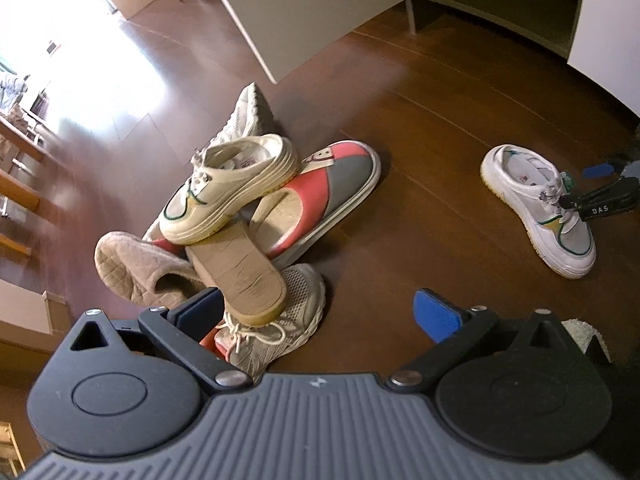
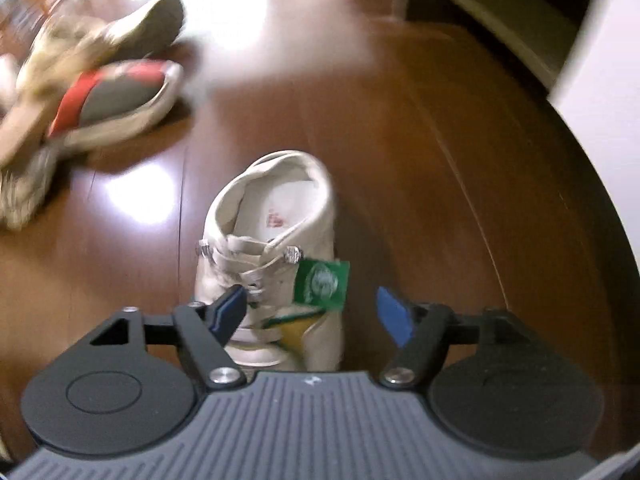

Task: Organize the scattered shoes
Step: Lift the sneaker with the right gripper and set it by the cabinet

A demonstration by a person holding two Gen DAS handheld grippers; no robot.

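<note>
Left wrist view: the left tongs [image 1: 320, 314] stand wide open and hold nothing, hanging over the near edge of a heap of shoes [image 1: 240, 216] on the wooden floor [image 1: 420, 128]. A lone white sneaker [image 1: 538, 210] sits upright well apart to the right, the right tongs [image 1: 580, 190] at its laces. Bare floor lies between heap and sneaker; a white cabinet [image 1: 304, 12] stands beyond.

Right wrist view: the right tongs [image 2: 312, 312] gape wide, gripping nothing. The white sneaker [image 2: 276, 248] lies between their fingers, toe nearest; one finger [image 2: 230, 308] overlaps its laces, the other stands clear. Open floor [image 2: 440, 160] runs to the cabinet [image 2: 600, 40] at right; the blurred heap [image 2: 88, 100] lies left.
</note>
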